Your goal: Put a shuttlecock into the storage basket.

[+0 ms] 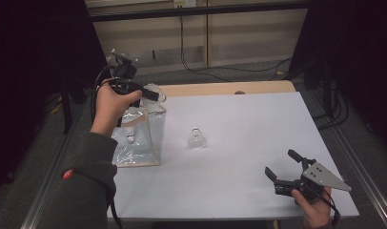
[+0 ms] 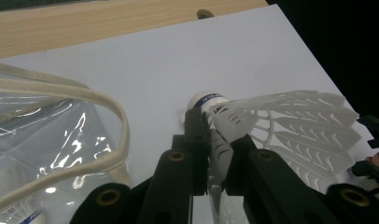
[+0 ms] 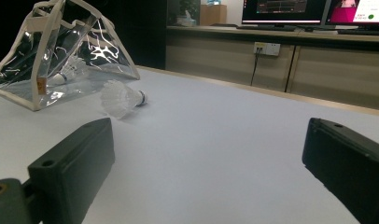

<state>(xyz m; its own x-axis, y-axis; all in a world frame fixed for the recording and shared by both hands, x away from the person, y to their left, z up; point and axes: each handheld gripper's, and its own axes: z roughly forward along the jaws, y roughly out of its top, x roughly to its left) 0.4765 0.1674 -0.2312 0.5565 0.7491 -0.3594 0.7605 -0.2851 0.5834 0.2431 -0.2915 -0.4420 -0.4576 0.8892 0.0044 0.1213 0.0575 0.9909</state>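
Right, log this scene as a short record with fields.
left gripper: shut on a white feathered shuttlecock, above the clear plastic bag with cream trim
right gripper: open, holding nothing
on table: second white shuttlecock on the white table sheet
in bag: another shuttlecock

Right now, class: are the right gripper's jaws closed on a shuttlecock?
No: the right gripper stands open and empty, with the shuttlecock lying on the table apart from it.
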